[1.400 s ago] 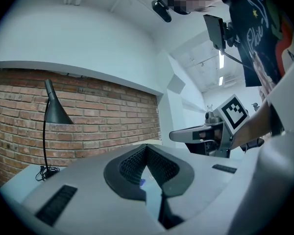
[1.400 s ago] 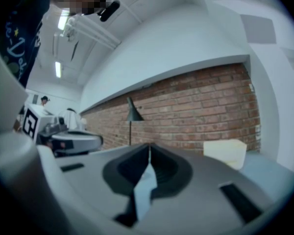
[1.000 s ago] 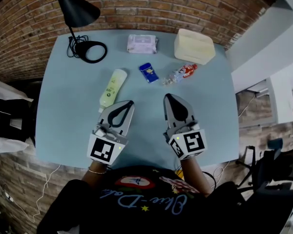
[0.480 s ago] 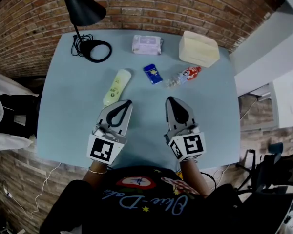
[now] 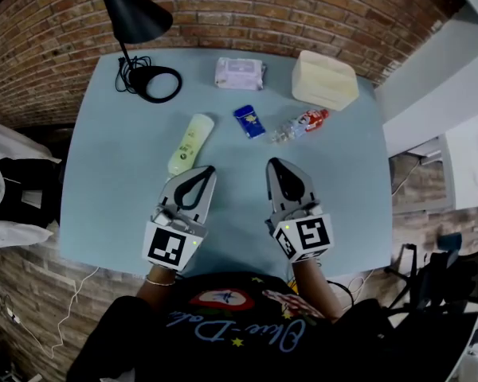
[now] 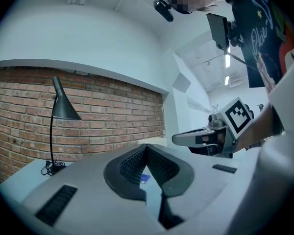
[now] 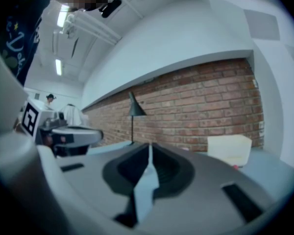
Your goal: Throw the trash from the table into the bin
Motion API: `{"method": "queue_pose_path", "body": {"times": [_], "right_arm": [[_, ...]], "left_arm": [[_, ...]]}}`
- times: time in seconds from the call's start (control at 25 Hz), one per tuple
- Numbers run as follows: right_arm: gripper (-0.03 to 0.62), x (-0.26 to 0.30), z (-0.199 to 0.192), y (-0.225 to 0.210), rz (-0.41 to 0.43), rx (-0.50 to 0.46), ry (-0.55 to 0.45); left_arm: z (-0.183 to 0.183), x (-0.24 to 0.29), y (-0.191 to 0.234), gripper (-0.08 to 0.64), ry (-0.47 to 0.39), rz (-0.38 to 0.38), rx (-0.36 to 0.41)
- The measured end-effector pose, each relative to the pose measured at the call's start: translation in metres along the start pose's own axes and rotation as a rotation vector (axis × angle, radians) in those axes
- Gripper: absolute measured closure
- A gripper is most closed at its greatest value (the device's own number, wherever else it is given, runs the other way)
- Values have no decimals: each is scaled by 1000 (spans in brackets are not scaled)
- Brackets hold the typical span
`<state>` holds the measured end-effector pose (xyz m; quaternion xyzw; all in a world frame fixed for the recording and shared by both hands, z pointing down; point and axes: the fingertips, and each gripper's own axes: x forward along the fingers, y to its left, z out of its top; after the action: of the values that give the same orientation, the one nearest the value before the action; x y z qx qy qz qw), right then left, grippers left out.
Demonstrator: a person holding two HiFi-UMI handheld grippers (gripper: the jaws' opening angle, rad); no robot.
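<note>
On the light blue table [image 5: 111, 189] lie a pale yellow-green bottle [image 5: 189, 143], a small blue packet [image 5: 249, 121] and a crumpled clear and red plastic bottle [image 5: 300, 123]. My left gripper [image 5: 210, 169] hovers just below the yellow bottle's near end, its tips together and nothing between them. My right gripper [image 5: 273, 164] is beside it, below the blue packet and the crumpled bottle, shut and empty. In the left gripper view the jaw tips [image 6: 147, 147] meet, with the blue packet [image 6: 144, 178] showing through the loop behind them. The right gripper view shows its jaws [image 7: 150, 145] closed to a thin slit. No bin is in view.
A pack of wipes [image 5: 240, 73] and a cream box [image 5: 325, 79] sit at the table's far edge. A black lamp [image 5: 131, 14] with its round base and coiled cord [image 5: 155, 82] stands at the far left. A brick wall runs behind the table.
</note>
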<state>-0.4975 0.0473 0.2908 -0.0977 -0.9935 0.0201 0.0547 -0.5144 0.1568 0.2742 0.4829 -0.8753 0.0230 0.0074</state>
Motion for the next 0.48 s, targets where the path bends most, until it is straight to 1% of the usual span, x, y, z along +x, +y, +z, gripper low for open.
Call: {"method": "queue_pose_path", "body": {"times": [0.12, 0.32, 0.48], "right_arm": [[583, 12, -10, 0, 34, -2, 38], [583, 34, -17, -5, 43, -9, 74], [581, 56, -21, -15, 34, -20, 96]], "left_arm": [[-1, 1, 0, 549, 1, 0, -1], [-3, 2, 2, 549, -1, 4, 1], [-6, 5, 2, 549, 3, -1, 26]]}}
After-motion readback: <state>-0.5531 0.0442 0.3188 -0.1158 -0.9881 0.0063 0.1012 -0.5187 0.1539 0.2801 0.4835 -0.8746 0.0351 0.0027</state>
